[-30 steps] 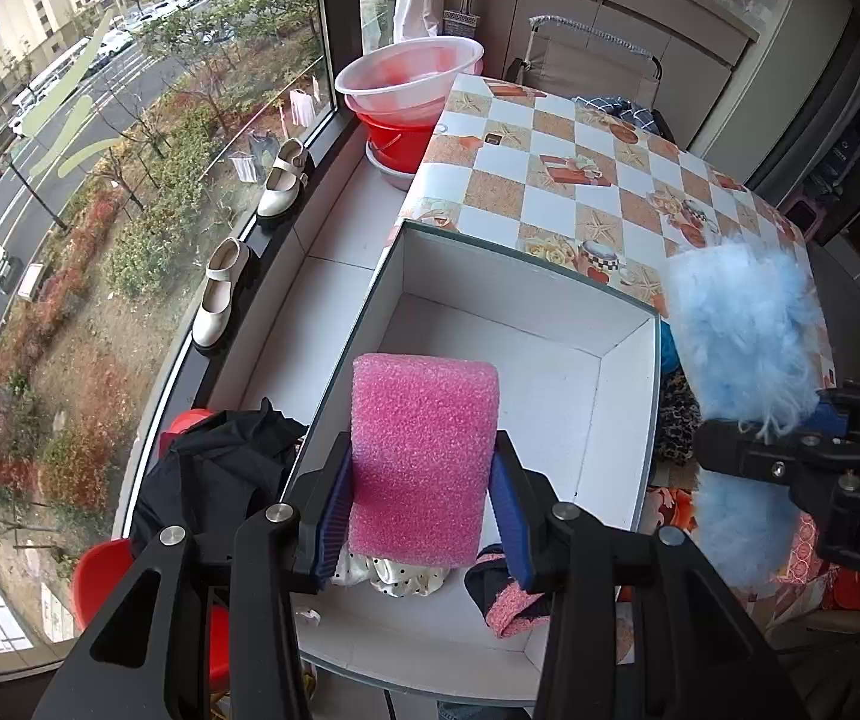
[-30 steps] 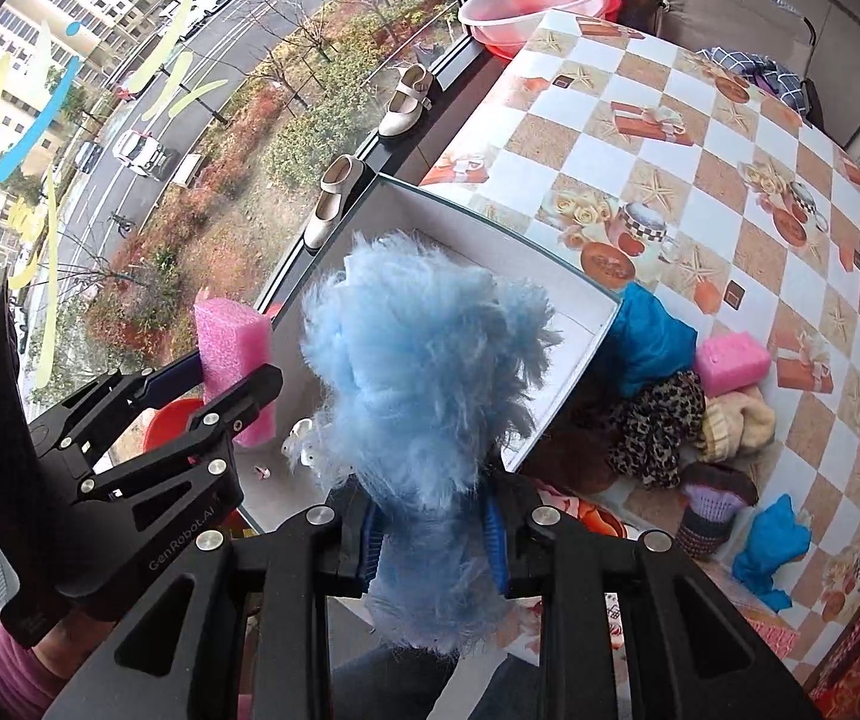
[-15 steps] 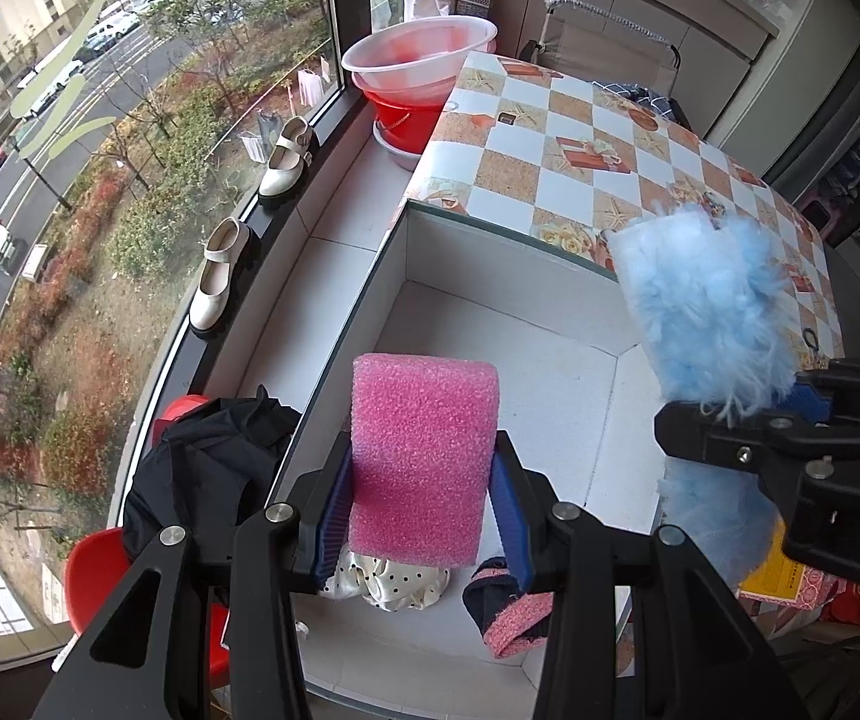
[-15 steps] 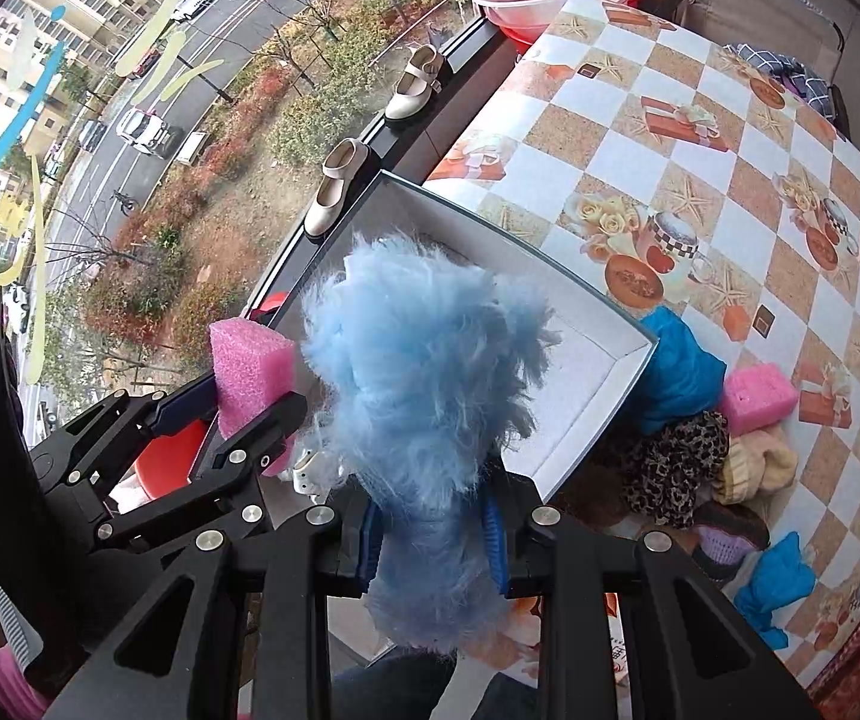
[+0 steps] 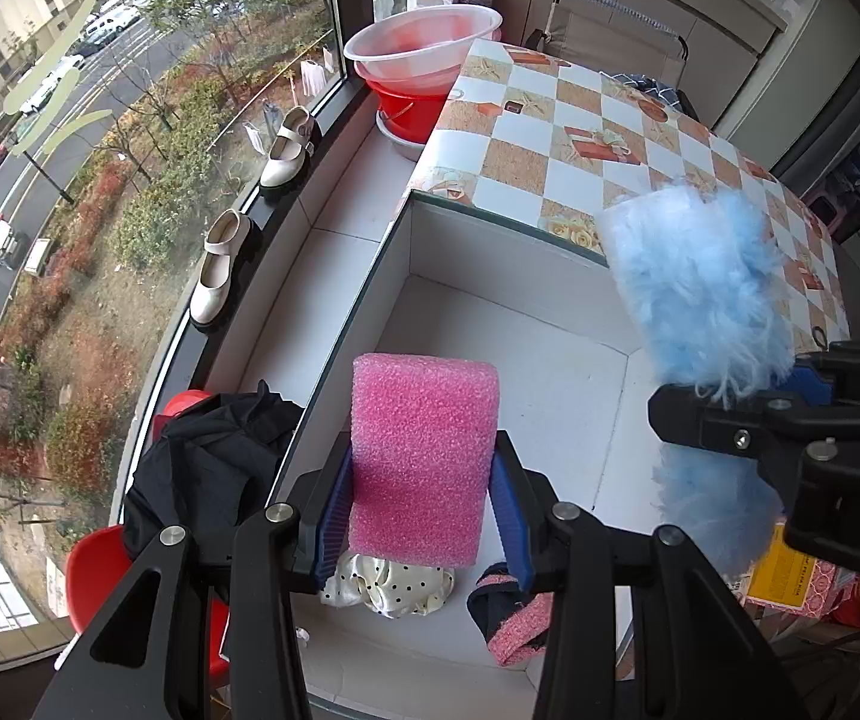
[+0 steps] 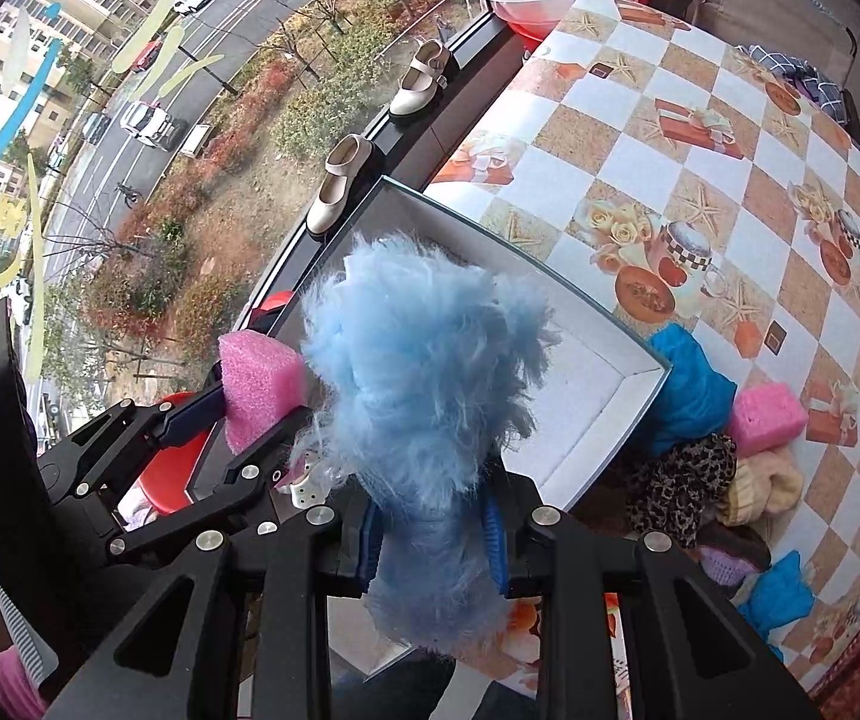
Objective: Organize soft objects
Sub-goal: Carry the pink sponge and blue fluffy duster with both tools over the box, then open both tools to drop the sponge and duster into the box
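Now the left claw (image 5: 424,516) grips a pink sponge (image 5: 424,456) between its blue pads; the sponge stands upright and rises well past the fingertips. Directly below this claw is the white box (image 5: 550,372), open at the top. On the box floor, just under the left pad, lies a cream cloth with black dots (image 5: 388,585) — and under the right pad a dark and pink sock (image 5: 511,612). To the right of the left claw, the right claw (image 6: 433,531) is closed on a blue fluffy toy (image 6: 424,396), which squeezes out above and below its pads. The toy hangs over the right wall of the box.

Beyond the right claw's right side, outside the box on the checked table (image 6: 670,138), is a heap of soft things: a blue cloth (image 6: 691,390), a second pink sponge (image 6: 769,414), a leopard cloth (image 6: 685,480) and a cream hat (image 6: 769,489), all touching each other. To the left of the left claw, outside the box, a black garment (image 5: 214,462) lies on a red chair (image 5: 100,570).
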`<state>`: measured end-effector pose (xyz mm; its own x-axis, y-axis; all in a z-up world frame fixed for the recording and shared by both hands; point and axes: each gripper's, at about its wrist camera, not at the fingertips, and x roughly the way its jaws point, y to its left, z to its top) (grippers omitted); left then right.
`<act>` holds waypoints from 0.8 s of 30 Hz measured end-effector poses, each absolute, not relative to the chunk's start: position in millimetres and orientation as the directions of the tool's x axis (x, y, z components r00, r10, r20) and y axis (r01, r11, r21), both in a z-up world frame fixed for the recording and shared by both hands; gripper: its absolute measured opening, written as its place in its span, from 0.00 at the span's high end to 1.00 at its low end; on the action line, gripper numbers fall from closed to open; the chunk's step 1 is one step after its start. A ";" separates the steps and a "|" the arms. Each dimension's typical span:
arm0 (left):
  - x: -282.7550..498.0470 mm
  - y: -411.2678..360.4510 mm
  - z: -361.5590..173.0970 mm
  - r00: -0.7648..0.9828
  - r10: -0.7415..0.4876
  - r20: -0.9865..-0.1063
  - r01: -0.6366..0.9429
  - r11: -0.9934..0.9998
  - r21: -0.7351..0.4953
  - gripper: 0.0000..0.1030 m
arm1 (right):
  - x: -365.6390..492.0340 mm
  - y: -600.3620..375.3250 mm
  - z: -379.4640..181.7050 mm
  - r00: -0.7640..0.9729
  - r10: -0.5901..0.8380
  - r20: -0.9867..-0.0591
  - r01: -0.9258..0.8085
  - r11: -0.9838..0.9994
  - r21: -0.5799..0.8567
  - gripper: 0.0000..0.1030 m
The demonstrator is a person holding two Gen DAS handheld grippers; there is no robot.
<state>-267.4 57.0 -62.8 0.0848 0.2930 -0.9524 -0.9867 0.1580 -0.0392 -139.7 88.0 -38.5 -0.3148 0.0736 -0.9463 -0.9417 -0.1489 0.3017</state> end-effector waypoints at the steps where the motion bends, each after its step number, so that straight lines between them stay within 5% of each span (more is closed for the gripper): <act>1: -267.2 57.2 -63.8 0.084 0.292 -0.953 -0.987 0.158 -0.038 0.55 | -140.1 87.7 -38.6 -0.314 0.072 -0.947 -0.942 -0.149 0.301 0.72; 16: -267.6 54.6 -74.8 0.055 0.282 -0.958 -0.988 0.157 -0.010 0.54 | -139.5 90.1 -41.6 -0.308 0.069 -0.949 -0.944 -0.144 0.296 0.72; 18: -266.0 55.6 -76.1 0.038 0.279 -0.959 -0.987 0.158 0.007 0.49 | -139.1 90.2 -41.4 -0.311 0.072 -0.948 -0.944 -0.141 0.299 0.72; 20: -265.2 57.0 -76.6 0.036 0.272 -0.962 -0.988 0.157 0.007 0.31 | -137.3 90.4 -42.2 -0.315 0.075 -0.946 -0.944 -0.133 0.303 0.71; 21: -265.8 56.6 -77.1 0.043 0.267 -0.963 -0.988 0.155 -0.001 0.28 | -135.9 90.4 -42.8 -0.318 0.076 -0.945 -0.943 -0.128 0.307 0.67; 23: -266.1 56.7 -76.0 0.097 0.257 -0.961 -0.985 0.163 -0.056 0.23 | -132.2 90.5 -43.0 -0.319 0.084 -0.944 -0.944 -0.116 0.309 0.41; 24: -266.2 56.1 -75.7 0.121 0.254 -0.960 -0.983 0.167 -0.080 0.22 | -130.1 90.7 -42.5 -0.315 0.093 -0.945 -0.946 -0.108 0.305 0.21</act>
<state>-266.2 56.1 -75.7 0.1210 0.2537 -0.9597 -0.9827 0.1671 -0.0798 -130.1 90.7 -42.5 -0.3146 0.0926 -0.9447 -0.9464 -0.1075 0.3046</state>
